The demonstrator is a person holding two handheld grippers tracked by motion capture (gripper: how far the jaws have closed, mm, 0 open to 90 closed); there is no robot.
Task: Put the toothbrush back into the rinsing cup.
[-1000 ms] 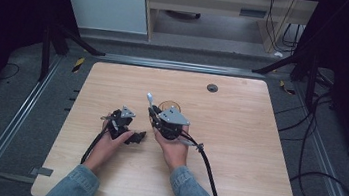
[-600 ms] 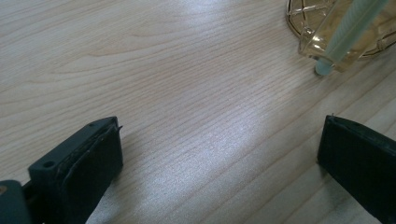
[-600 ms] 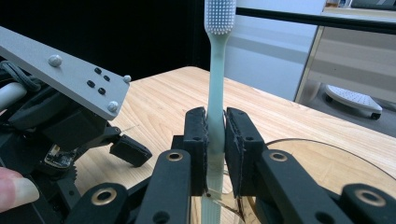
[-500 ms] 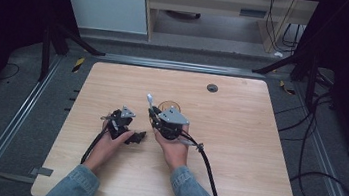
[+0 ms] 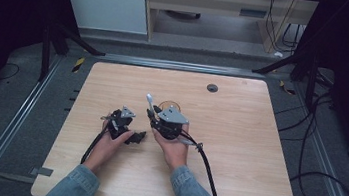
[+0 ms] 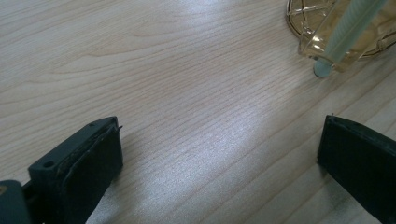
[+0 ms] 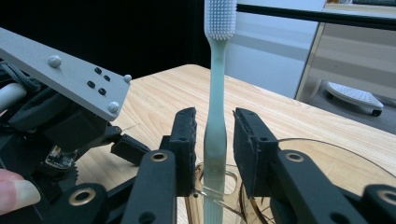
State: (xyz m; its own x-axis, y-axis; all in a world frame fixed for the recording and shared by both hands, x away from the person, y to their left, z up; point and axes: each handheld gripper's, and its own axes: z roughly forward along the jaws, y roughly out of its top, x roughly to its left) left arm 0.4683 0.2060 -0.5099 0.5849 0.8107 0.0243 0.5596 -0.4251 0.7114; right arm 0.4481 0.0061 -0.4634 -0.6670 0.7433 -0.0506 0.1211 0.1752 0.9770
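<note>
High view frames across the last second match almost exactly: both hands rest at the same spot near the middle of the pale wooden table (image 5: 246, 152), so no real motion has taken place, and I judge this a pause as the brush is set into its cup rather than a carry. The right gripper (image 7: 214, 135) stands around a pale green plastic toothbrush with a soft moulded bristle head (image 7: 215, 93). Its jaws are nearly closed on the handle, but a thin gap shows on each side, so they look eased off it or about to pinch, not clamped. The brush stands upright with its head at the top. Its lower end goes down into a clear amber-tinted cup (image 7: 336, 161) that sits on the table just beyond the right hand (image 5: 172, 147). In the left gripper view the butt of the handle shows through the cup's wall (image 6: 322, 42), pressed low against it, so the cup seems to bear the brush already. The left gripper (image 6: 219, 144) hangs just over bare wood beside the cup, its jaws spread wide with nothing between them, held by the left hand (image 5: 109, 143). The brush is slim and smooth, waisted where the pads meet it, and looks likely to tip against the rim once freed.
</note>
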